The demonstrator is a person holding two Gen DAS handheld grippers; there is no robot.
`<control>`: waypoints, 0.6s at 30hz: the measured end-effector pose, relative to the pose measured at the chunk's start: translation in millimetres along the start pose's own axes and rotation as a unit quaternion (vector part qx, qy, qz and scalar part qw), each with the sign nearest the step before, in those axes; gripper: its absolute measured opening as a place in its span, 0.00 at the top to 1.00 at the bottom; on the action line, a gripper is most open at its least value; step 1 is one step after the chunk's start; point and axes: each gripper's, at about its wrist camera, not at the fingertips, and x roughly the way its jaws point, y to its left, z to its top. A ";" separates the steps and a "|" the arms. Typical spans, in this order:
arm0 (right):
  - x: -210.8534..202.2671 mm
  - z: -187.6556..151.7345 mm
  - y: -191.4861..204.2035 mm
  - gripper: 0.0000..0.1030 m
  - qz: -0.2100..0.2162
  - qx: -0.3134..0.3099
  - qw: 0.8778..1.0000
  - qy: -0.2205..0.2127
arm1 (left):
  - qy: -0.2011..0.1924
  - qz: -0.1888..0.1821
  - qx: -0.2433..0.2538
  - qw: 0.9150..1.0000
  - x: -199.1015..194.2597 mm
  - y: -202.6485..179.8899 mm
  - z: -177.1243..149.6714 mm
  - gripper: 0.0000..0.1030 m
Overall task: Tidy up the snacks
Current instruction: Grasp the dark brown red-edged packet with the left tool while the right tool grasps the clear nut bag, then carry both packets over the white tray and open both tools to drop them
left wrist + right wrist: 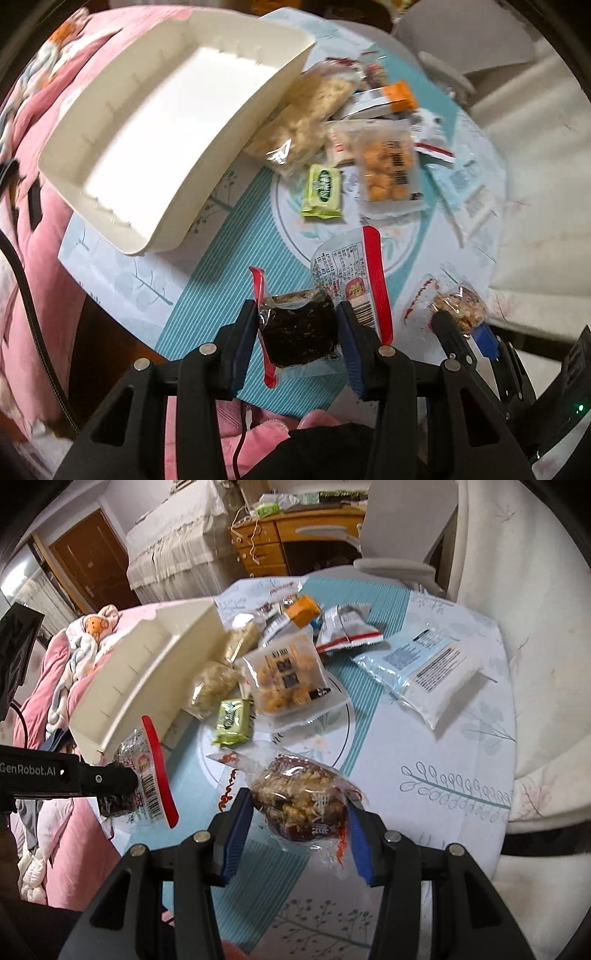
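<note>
Two snacks are clamped: left gripper jaws on dark packet, right gripper on nutty packet (both crinkly).

Both wrist views close, angled down; share tray.

White tray interior bare, open from above. Snack pile crowds its right wall. Green packet beside it; striped cloth below free.

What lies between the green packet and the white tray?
In the left wrist view, only bare tablecloth separates the green packet from the white tray.
</note>
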 end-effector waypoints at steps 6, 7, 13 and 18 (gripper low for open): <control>-22.1 -3.3 18.7 0.52 -0.013 0.015 0.999 -0.025 | -0.019 -0.035 0.060 0.997 -17.4 -0.9 4.4 0.60; -25.6 -3.2 22.4 0.52 -0.017 0.022 0.999 -0.031 | -0.021 -0.041 0.071 0.996 -20.7 1.4 6.1 0.60; -31.4 -4.1 51.0 0.52 -0.021 0.093 0.994 -0.053 | -0.037 -0.080 0.153 0.984 -43.1 26.2 19.9 0.60; -22.8 -3.9 86.4 0.52 -0.017 0.144 0.988 -0.056 | -0.061 -0.089 0.209 0.972 -68.3 57.1 41.6 0.60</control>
